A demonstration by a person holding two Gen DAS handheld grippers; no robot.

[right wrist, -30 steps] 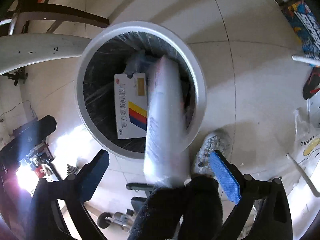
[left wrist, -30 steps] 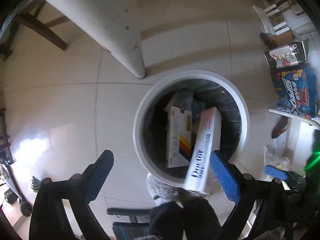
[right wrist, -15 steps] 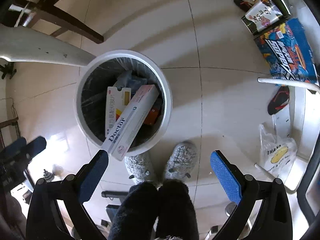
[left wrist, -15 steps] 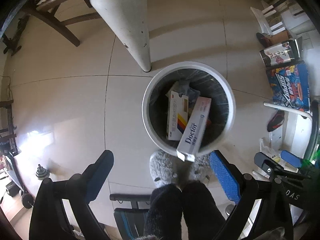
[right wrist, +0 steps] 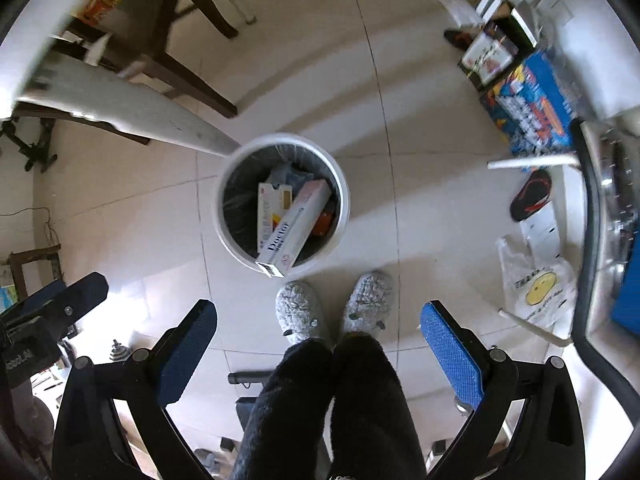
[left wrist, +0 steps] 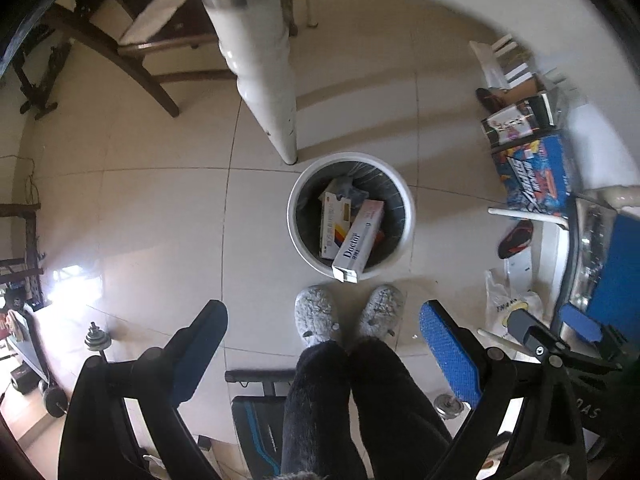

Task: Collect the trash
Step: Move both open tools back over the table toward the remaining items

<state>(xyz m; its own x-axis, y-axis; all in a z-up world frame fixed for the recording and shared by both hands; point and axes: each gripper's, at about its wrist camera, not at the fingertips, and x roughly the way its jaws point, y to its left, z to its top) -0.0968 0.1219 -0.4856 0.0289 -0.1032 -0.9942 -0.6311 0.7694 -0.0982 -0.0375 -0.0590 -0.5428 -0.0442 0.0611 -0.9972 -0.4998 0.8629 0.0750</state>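
A pale tiled floor (left wrist: 160, 208) filled both downward views, with a white table leg (left wrist: 268, 80) planted just beyond a round white waste bin (left wrist: 406, 220) lined with a dark plastic bag. Inside the bin, a long white carton printed "Doctor" (left wrist: 356, 240) leaned diagonally, its near end propped on the near rim and jutting slightly over it, its far end sunk among the other rubbish. Beside it, to the left, stood a white box with a yellow, red and blue stripe (left wrist: 332, 224), touching the carton, and something orange (right wrist: 325, 218) showed to the right of the carton in the right wrist view.

The left gripper (left wrist: 324, 340) was held high above the floor, its blue-padded fingers (left wrist: 448, 344) spread wide with nothing between them. The right gripper (right wrist: 318, 338) was likewise spread wide and held nothing; it also appeared at the right edge of the left wrist view.

Below both tools, the person's grey fuzzy slippers (right wrist: 332, 308) rested on the tiles just near of the bin, under dark fleecy trouser legs (right wrist: 332, 408). At the far right lay a blue printed cardboard box (left wrist: 536, 176), a red-and-black slipper (left wrist: 516, 236) and a white plastic bag with a yellow smiley face (right wrist: 536, 288). Dark wooden chair legs (right wrist: 188, 64) crossed the far left.
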